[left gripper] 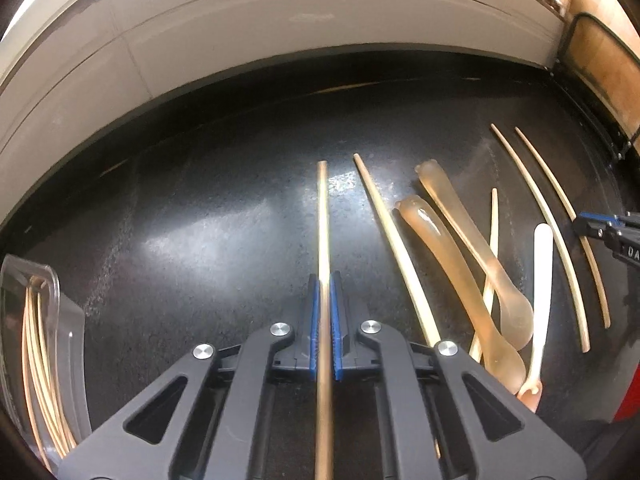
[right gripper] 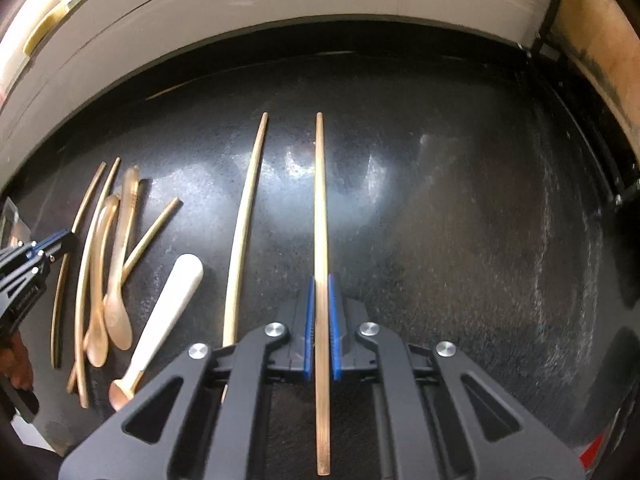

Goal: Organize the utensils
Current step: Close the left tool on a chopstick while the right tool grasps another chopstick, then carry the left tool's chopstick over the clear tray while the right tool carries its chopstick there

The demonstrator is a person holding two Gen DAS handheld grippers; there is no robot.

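In the left wrist view my left gripper is shut on a pale wooden chopstick that points away over the black counter. To its right lie another chopstick, two amber translucent spoons, a white-handled spoon and two more chopsticks. At the right edge my right gripper shows. In the right wrist view my right gripper is shut on a chopstick. A loose chopstick, the white-handled spoon and the amber spoons lie to its left, near my left gripper.
A clear plastic container holding several chopsticks stands at the left edge. A white wall borders the black counter at the back. A wooden panel in a black frame closes the right side.
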